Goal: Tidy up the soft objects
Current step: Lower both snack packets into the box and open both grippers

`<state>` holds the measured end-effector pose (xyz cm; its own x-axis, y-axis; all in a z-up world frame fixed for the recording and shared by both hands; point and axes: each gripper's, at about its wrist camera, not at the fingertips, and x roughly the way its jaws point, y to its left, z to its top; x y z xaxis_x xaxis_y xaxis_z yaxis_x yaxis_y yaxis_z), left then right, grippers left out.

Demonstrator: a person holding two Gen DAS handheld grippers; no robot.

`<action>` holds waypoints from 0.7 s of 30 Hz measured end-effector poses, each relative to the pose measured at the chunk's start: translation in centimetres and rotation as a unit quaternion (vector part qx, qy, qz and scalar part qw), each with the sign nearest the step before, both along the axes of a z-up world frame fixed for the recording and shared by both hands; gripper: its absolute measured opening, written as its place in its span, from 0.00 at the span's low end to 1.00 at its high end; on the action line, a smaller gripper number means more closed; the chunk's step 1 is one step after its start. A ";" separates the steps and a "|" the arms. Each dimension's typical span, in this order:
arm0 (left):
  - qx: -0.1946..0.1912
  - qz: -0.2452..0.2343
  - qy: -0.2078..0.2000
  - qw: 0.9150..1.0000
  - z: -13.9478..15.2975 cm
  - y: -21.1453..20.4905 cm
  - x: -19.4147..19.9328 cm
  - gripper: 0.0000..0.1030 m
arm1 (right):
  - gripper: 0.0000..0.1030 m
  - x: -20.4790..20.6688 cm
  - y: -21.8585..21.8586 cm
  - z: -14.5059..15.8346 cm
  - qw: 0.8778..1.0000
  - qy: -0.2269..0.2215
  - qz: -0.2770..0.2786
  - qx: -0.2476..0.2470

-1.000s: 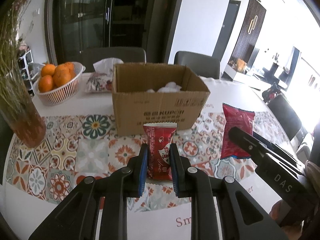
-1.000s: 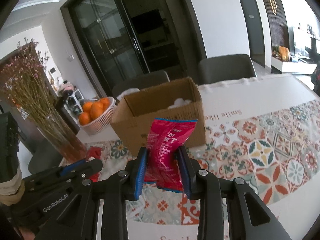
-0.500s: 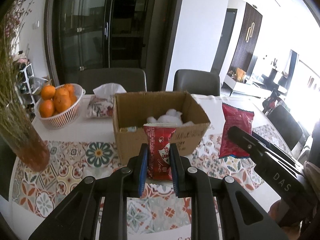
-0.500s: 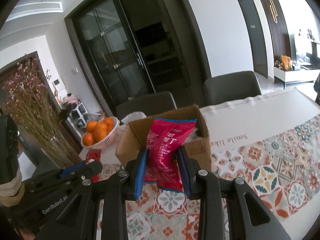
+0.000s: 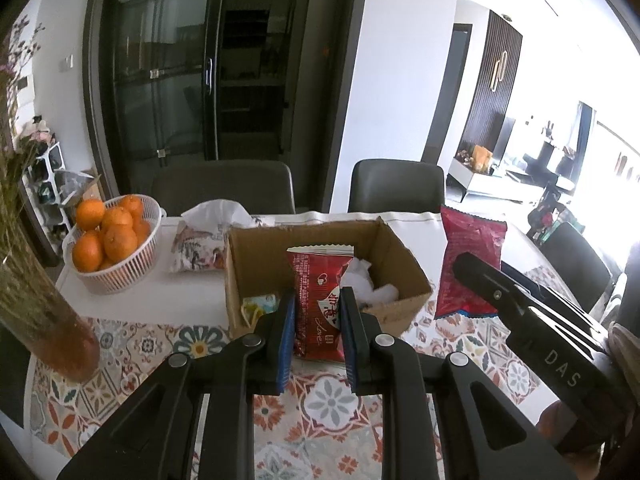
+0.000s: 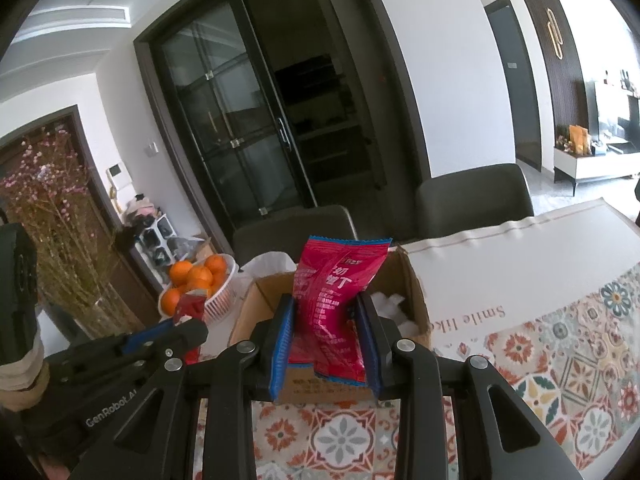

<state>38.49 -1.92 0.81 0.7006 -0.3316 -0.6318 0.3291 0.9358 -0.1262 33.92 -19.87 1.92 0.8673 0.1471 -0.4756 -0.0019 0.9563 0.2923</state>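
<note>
Oranges (image 5: 106,236) fill a white basket (image 5: 132,276) at the left of a patterned table (image 5: 332,400), with a tissue pack (image 5: 200,246) beside it. At centre, the left gripper (image 5: 317,320) clamps a dark red snack packet (image 5: 318,304) above an open cardboard box (image 5: 404,264). To the right, the right gripper (image 6: 326,328) pinches a bright red packet (image 6: 334,292), also raised off the table near the box.
</note>
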 end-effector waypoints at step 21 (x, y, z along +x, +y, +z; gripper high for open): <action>0.015 -0.001 0.052 0.999 -2.6 -1.9 9.9 0.26 | 0.23 9.4 -1.0 -2.5 0.999 0.039 0.005 -0.014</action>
